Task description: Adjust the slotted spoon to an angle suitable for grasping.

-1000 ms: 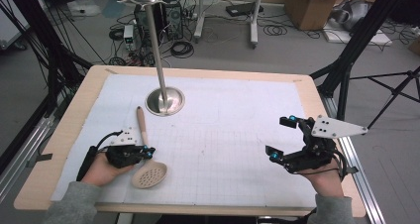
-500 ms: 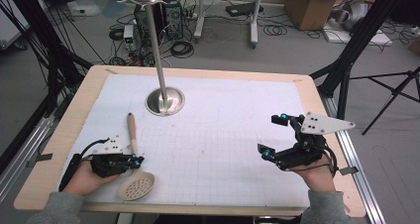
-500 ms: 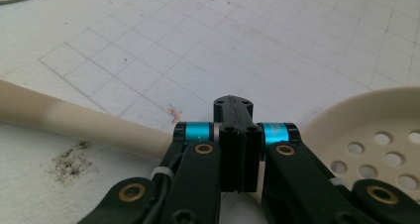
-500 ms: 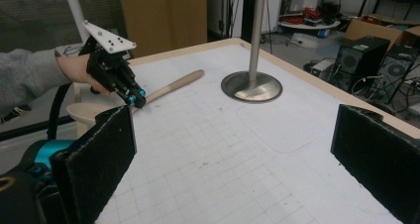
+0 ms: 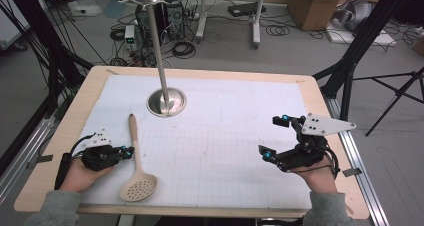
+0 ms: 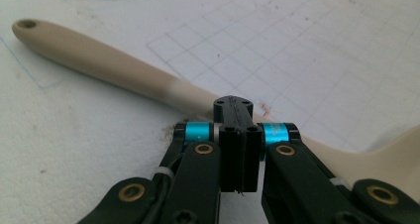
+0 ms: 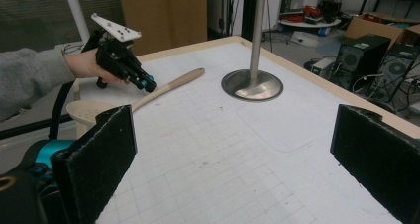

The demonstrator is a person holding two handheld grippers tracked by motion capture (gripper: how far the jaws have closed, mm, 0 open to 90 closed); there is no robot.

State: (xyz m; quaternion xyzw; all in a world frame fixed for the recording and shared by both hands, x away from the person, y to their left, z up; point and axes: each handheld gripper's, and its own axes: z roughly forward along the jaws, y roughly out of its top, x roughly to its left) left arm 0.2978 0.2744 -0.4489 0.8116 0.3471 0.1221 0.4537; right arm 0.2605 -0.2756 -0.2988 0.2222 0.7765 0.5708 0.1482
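We've dragged the slotted wooden spoon (image 5: 135, 173) toward the table's (image 5: 60, 141) near-left edge with the left gripper (image 5: 129, 151), jaws clenched and empty, tips against its handle beside the metal stand (image 5: 166, 102), so it's repositioned, not grasped; right gripper (image 5: 274, 136) hangs released, well apart.

You have one spoon (image 5: 136, 158) and one steel stand (image 5: 162, 81) on your bench (image 5: 250, 86). You hold two hand-held grippers, a left hand-held gripper (image 5: 127, 151) and a right hand-held gripper (image 5: 270, 137).
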